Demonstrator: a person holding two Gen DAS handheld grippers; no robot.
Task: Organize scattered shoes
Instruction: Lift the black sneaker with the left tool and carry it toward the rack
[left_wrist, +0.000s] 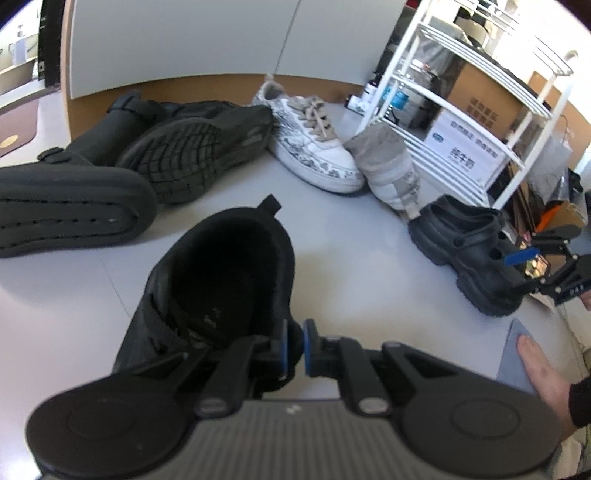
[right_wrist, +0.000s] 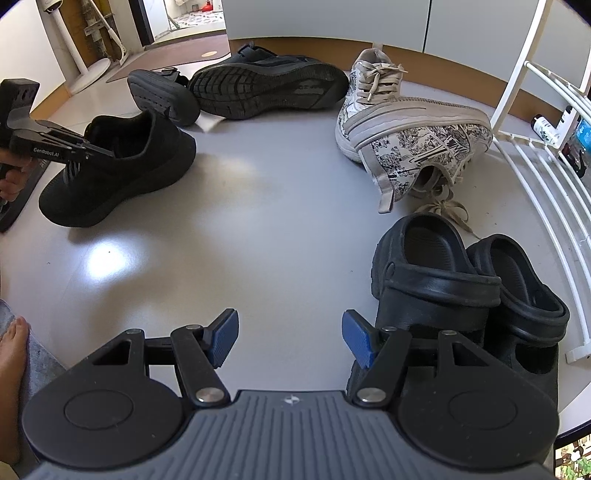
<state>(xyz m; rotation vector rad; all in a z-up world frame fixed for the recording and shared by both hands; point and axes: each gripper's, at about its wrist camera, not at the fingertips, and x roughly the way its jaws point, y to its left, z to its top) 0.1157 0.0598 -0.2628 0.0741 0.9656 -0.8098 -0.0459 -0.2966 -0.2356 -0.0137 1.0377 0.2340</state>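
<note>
Left gripper (left_wrist: 293, 345), at lower centre, pinches the collar of a black knit sneaker (left_wrist: 218, 280), a hold suited to carrying it by the rim. Right gripper (right_wrist: 290, 338) hangs wide and empty beside two black clogs (right_wrist: 465, 291) paired at lower right. A printed sneaker (right_wrist: 424, 144) lies tipped, and a black running shoe (right_wrist: 269, 86) shows its sole at upper centre, both on the floor (right_wrist: 280, 206).

Grey floor (right_wrist: 280, 206) with scattered shoes (right_wrist: 266, 86) and clogs (right_wrist: 436, 280).
</note>
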